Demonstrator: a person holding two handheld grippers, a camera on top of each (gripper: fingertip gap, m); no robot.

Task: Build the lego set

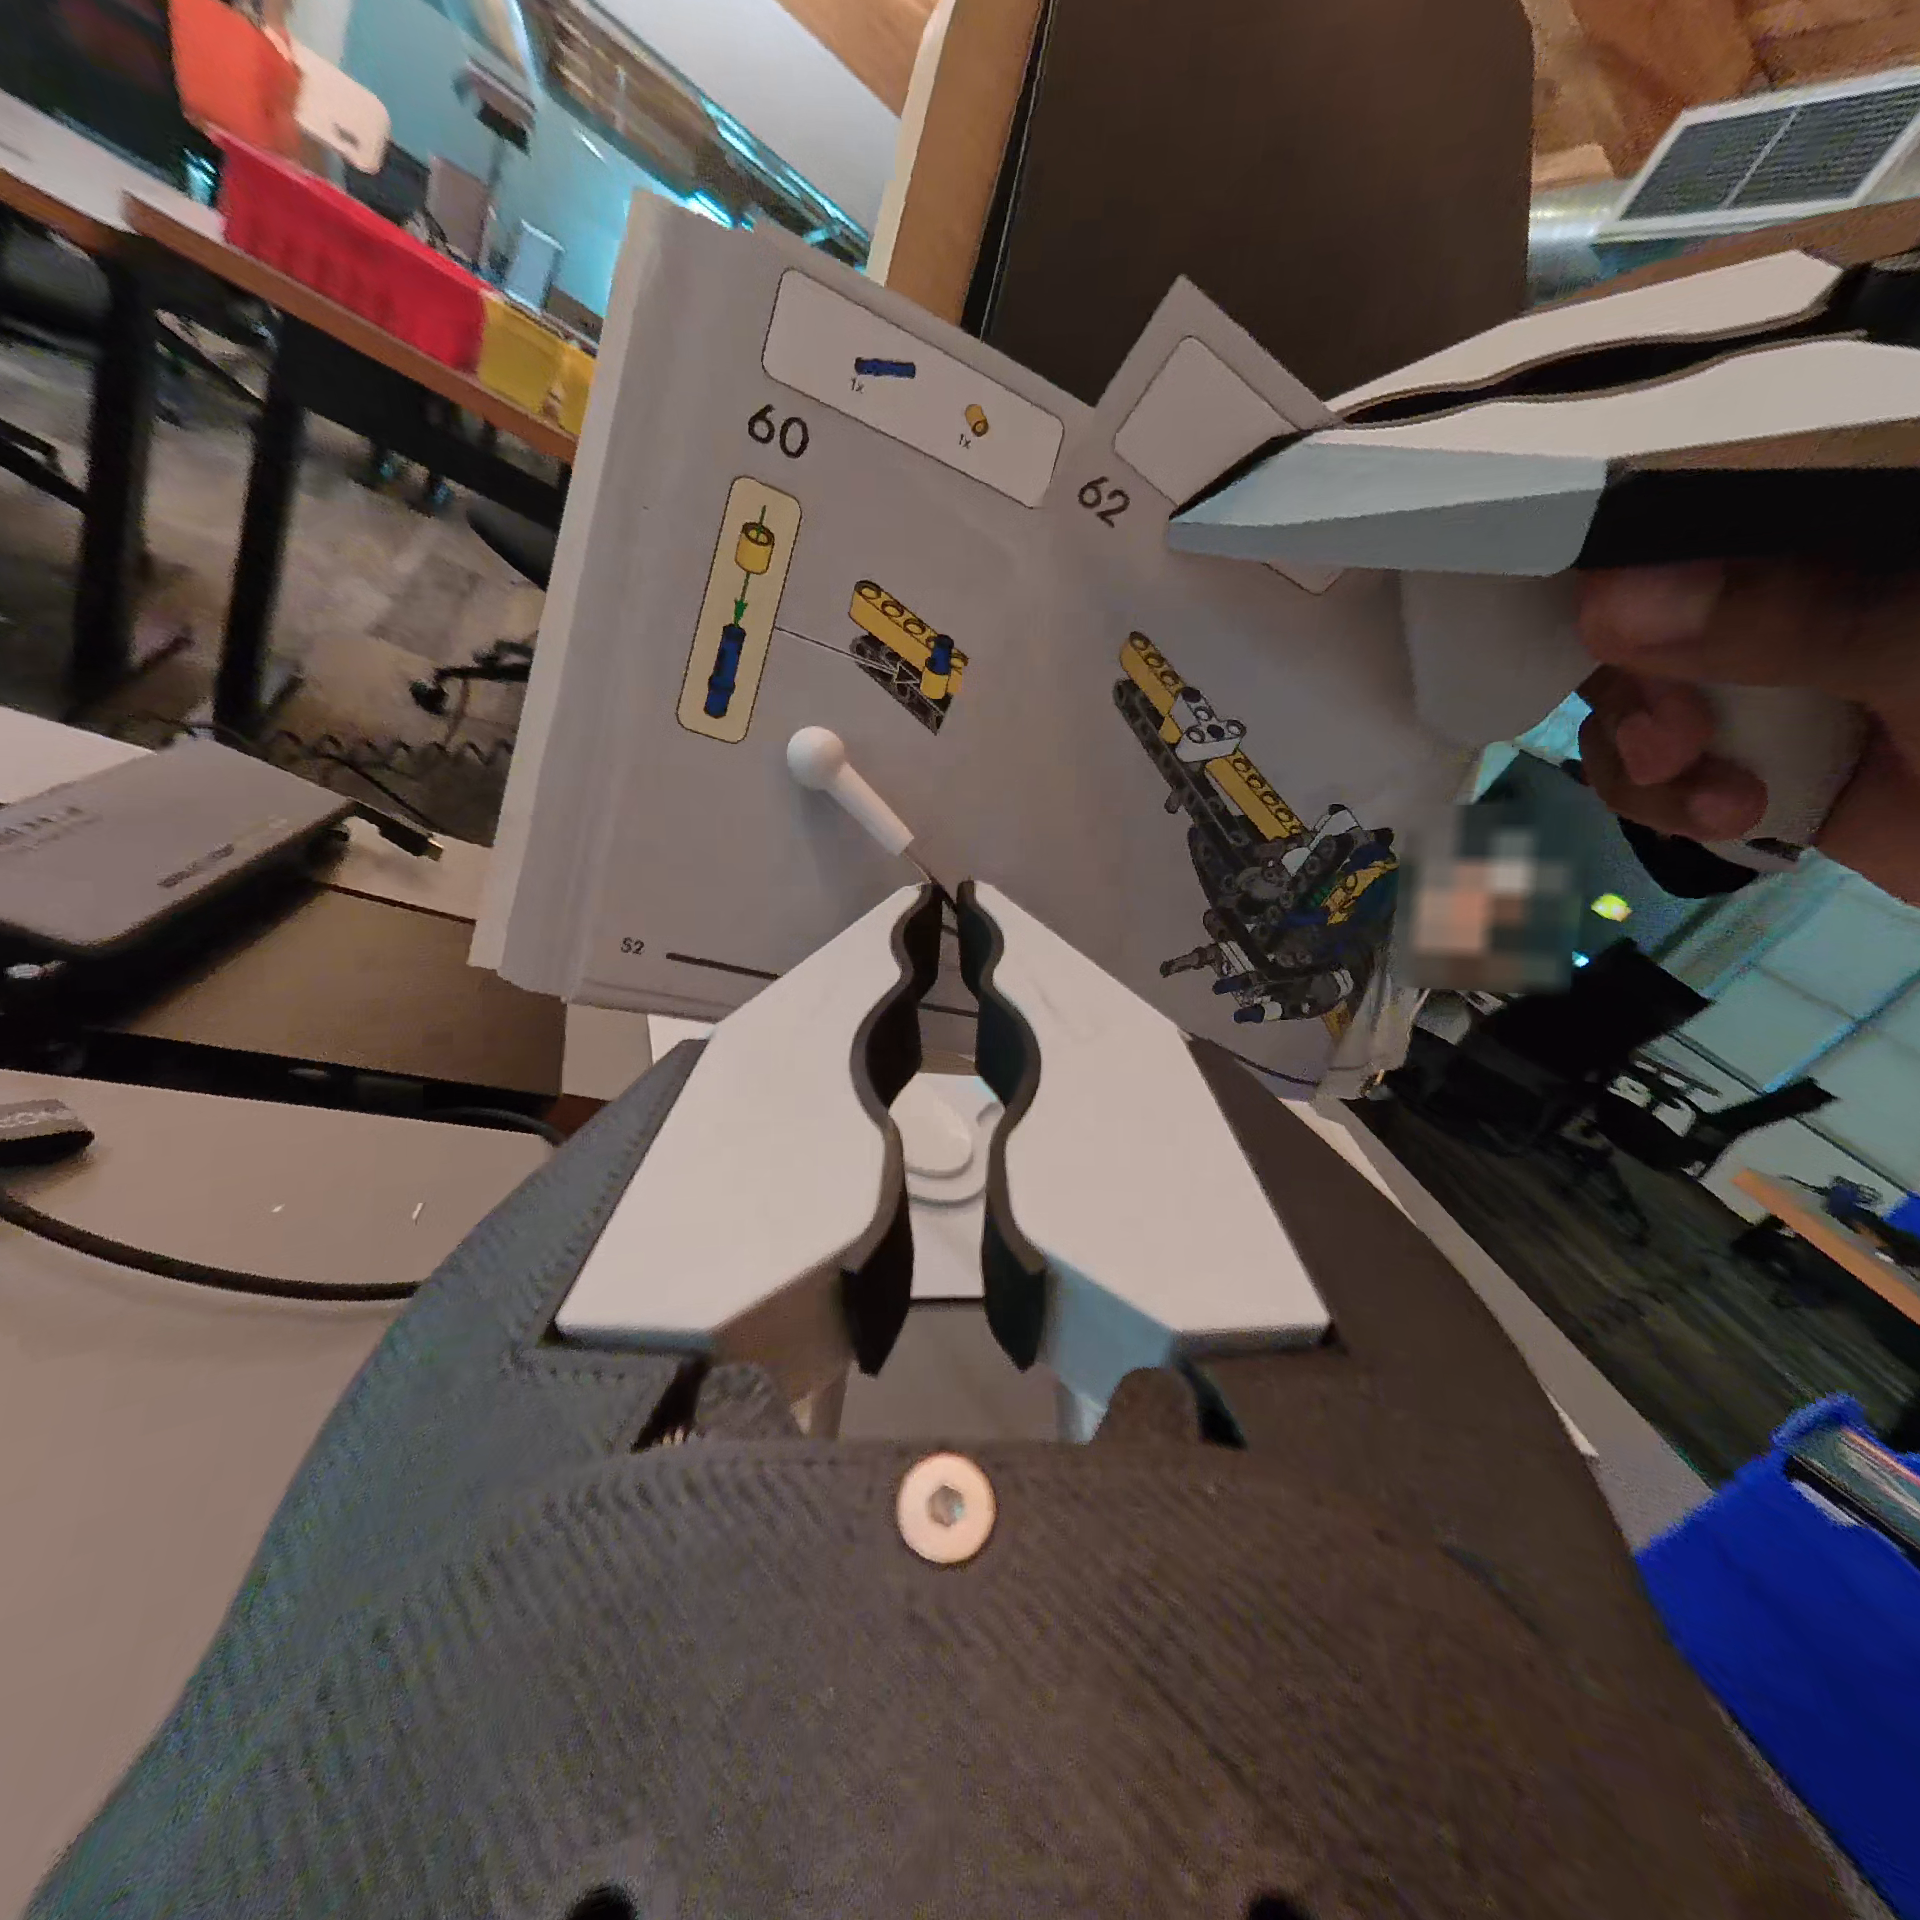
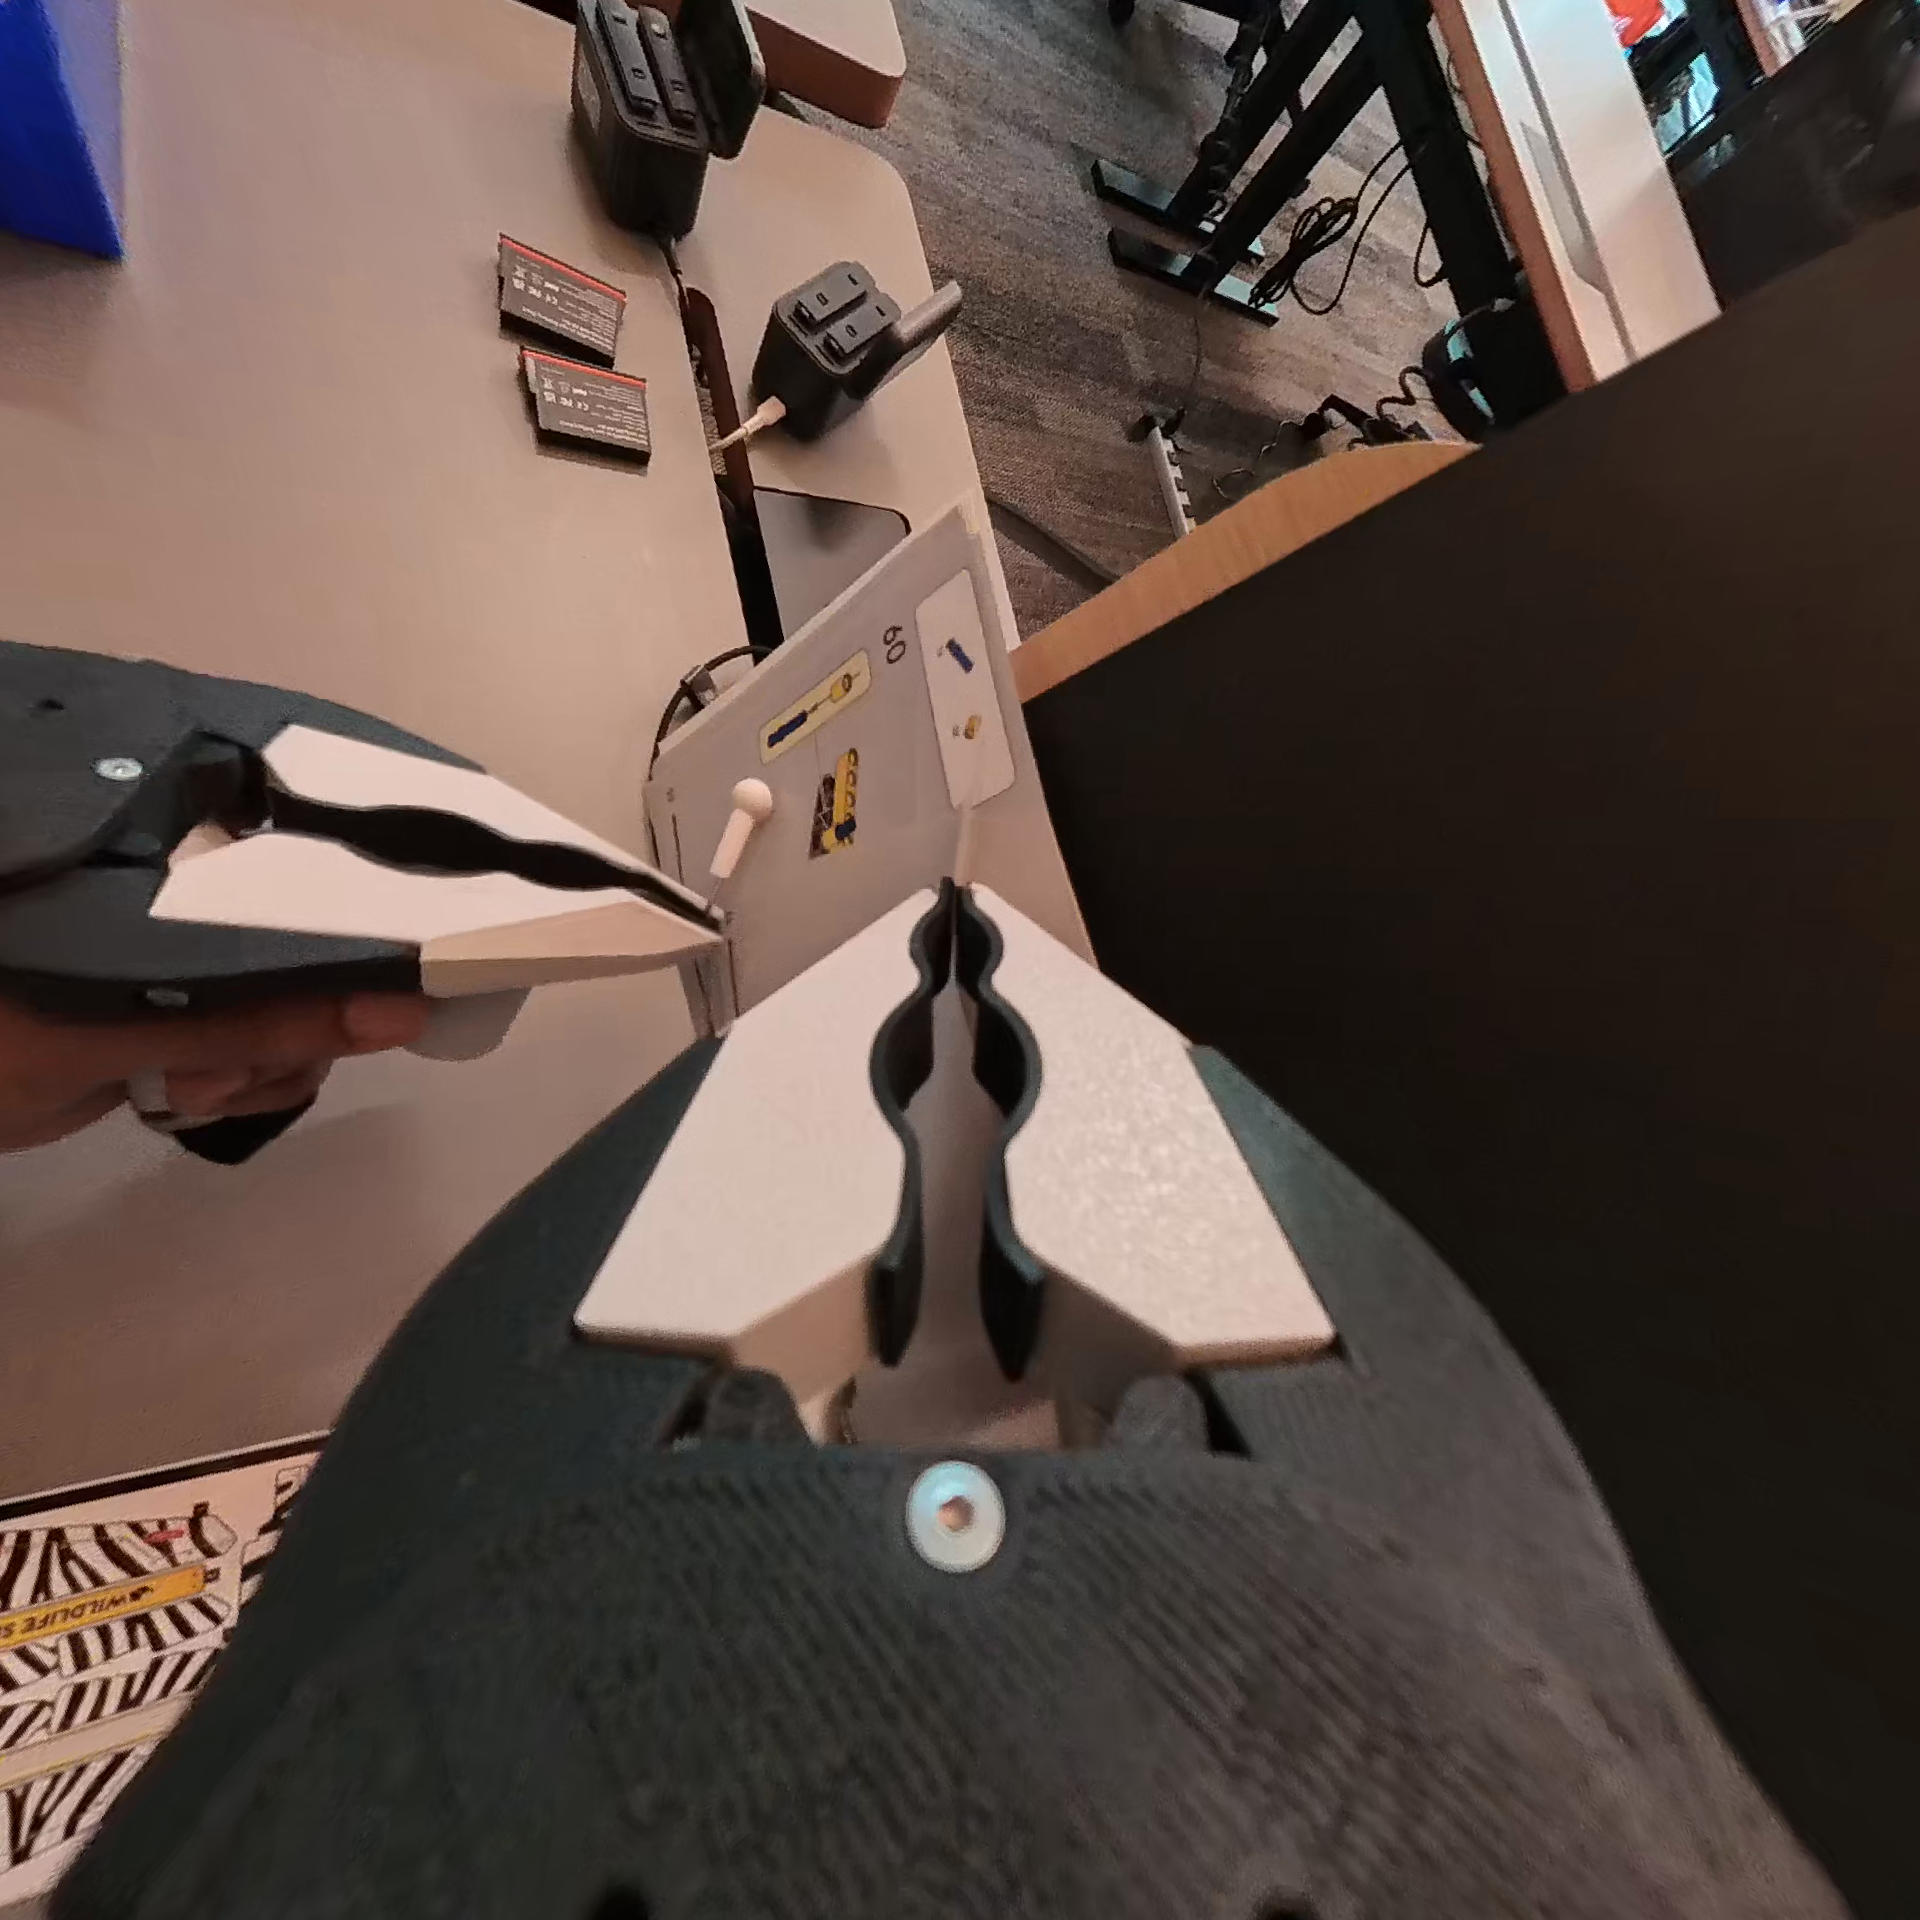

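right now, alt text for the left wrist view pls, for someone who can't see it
The left gripper, jaws shut on the thin stem of a white ball-headed pin, holds it in front of an open instruction booklet. The right gripper reaches in from the right and pinches the booklet's right page, with a hand behind it.

Both wrist views closely share booklet (image 1: pixel 831 644), seemingly upright.

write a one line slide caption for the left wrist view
Left gripper pinching a white ball-headed pin before the open instruction booklet, which the right gripper holds.
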